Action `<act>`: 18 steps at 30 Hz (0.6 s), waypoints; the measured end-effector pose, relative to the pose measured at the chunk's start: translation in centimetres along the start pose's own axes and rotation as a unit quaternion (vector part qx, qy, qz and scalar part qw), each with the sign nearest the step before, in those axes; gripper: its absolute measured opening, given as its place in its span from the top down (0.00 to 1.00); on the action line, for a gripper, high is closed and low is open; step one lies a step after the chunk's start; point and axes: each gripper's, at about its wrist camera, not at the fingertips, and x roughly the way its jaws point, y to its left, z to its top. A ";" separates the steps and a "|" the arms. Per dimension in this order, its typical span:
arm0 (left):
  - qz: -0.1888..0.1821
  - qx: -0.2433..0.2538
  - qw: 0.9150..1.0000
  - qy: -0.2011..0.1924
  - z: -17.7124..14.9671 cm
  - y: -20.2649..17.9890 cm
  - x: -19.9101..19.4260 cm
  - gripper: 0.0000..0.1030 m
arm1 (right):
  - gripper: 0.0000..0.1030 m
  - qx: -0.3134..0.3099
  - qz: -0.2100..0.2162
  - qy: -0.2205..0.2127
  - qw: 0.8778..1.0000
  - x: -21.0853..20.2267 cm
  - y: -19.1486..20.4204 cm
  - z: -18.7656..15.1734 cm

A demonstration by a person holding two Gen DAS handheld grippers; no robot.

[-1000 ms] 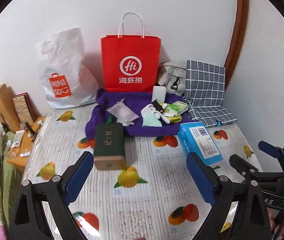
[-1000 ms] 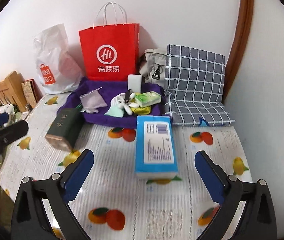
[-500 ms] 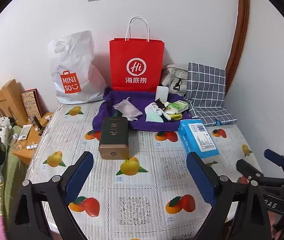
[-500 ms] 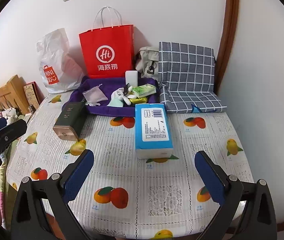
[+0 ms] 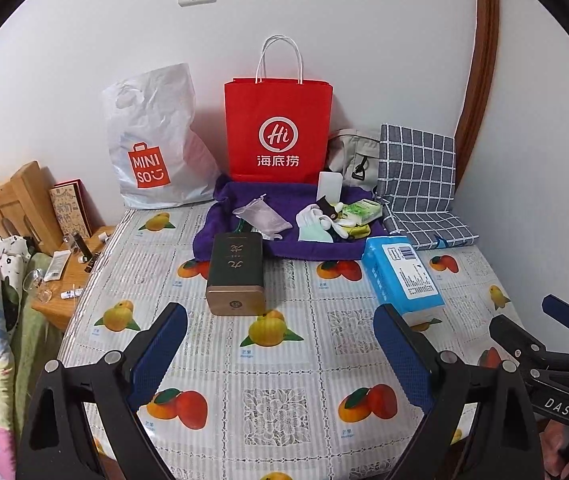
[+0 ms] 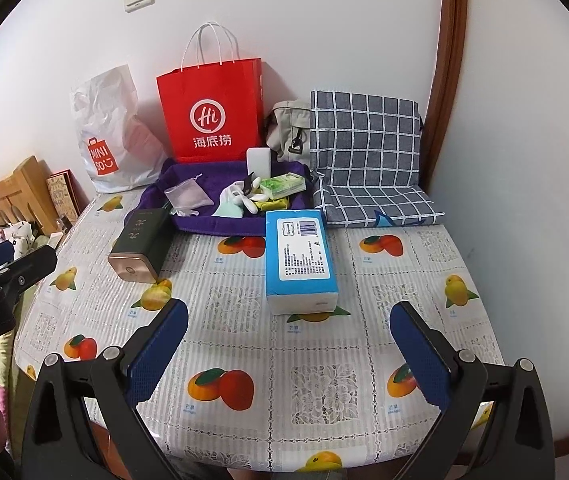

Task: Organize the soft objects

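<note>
A purple cloth lies at the table's back with a small pile on it: a lilac pouch, white and yellow socks and a green tissue pack. A blue tissue pack lies mid-table. A folded grey checked cloth leans at the back right. My left gripper and right gripper are open and empty above the table's front part.
A dark green box lies left of centre. A red paper bag, a white Miniso bag and a beige bag stand against the wall. The fruit-print tablecloth covers the table. A bedside stand is at left.
Both grippers have pulled back and up from the table, so more of its front shows. Nothing on the table has moved. Both stay open.
</note>
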 end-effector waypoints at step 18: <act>0.001 0.001 1.000 0.000 -0.2 0.0 -0.2 0.08 | 0.03 -0.001 0.003 -0.003 1.000 -0.5 0.1 -0.1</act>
